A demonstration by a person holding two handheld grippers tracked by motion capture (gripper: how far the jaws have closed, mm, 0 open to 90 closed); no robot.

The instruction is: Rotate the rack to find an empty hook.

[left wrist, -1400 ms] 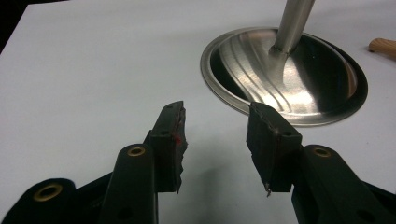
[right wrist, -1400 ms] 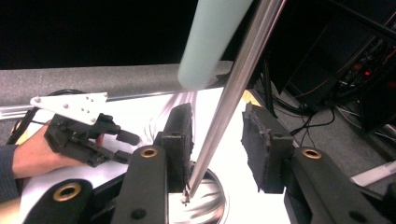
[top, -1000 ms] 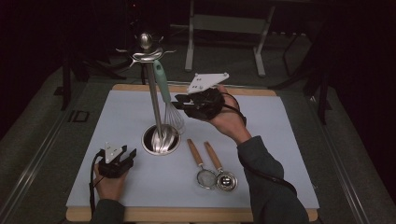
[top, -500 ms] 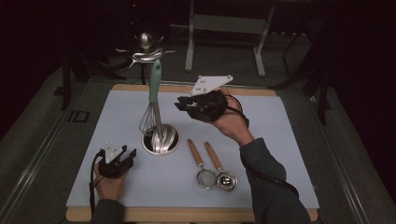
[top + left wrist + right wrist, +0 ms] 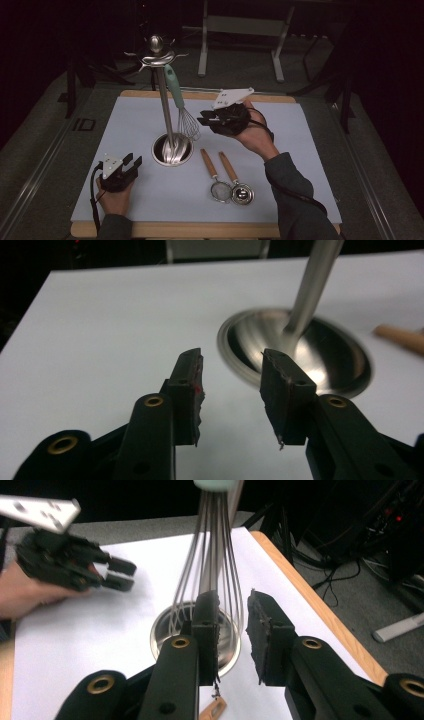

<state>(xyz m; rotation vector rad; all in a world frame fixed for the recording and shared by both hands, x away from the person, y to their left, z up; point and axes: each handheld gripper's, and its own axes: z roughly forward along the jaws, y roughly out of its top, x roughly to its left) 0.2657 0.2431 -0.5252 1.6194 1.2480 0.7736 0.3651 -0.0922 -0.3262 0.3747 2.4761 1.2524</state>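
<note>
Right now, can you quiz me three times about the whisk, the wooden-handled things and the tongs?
1. Where is the whisk?
A. Hanging on the stand
B. Flat on the mat
C. In the left tongs

2. How many wooden-handled tools lie on the mat?
A. One
B. Two
C. Four

3. How are the right tongs?
A. Shut on the whisk
B. Open, holding nothing
C. Shut on a spoon

Answers:
1 A, its green handle hooks onto the stand's top.
2 B, two lie side by side near the stand's base.
3 B, a gap shows between the jaws.
</note>
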